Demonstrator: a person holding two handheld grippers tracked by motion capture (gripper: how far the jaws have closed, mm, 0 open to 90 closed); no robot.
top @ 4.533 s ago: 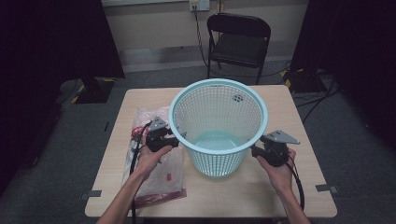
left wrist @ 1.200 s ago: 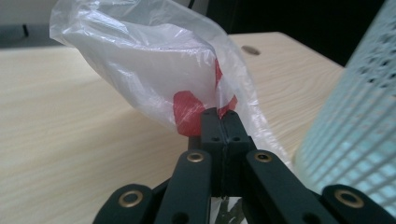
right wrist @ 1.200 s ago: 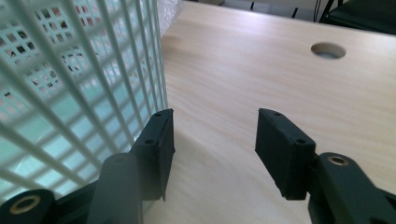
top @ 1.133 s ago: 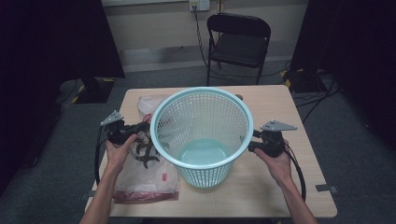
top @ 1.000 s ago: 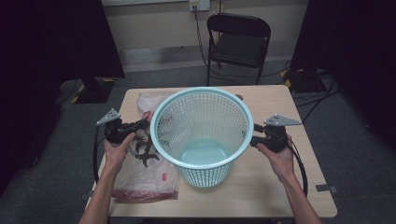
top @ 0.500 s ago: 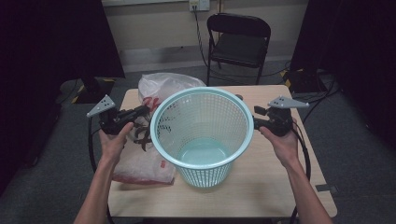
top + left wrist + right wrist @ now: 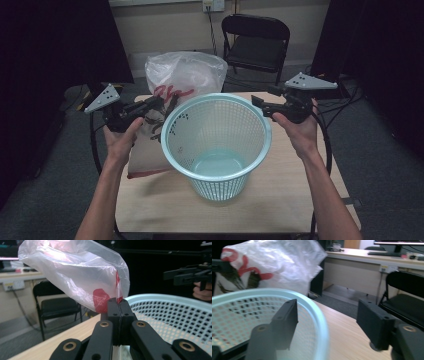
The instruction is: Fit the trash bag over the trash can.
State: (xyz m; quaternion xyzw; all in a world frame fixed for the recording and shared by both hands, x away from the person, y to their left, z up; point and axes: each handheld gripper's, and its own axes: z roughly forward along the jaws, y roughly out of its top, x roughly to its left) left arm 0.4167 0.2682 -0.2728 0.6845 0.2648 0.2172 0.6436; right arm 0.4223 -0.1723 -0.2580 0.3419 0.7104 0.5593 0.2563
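Note:
A light blue mesh basket (image 7: 217,145) stands upright in the middle of the wooden table (image 7: 290,200). My left gripper (image 7: 156,103) is shut on the edge of a translucent white plastic bag (image 7: 185,72) with red print. The bag billows up behind the basket's left rim, and its lower part hangs down to the table. In the left gripper view the jaws pinch the bag (image 7: 75,277) just short of the basket (image 7: 175,315). My right gripper (image 7: 260,103) is open at the basket's far right rim. In the right gripper view its jaws straddle the rim (image 7: 318,315).
A black folding chair (image 7: 255,40) stands behind the table against the wall. Dark curtains hang on both sides. Cables trail from both grippers past the table's edges. A desk (image 7: 372,255) with a monitor lies farther back in the right gripper view.
My left gripper has risen and moved back with the bag, which lifted off the table and ballooned behind the basket. My right gripper also moved up and back along the rim.

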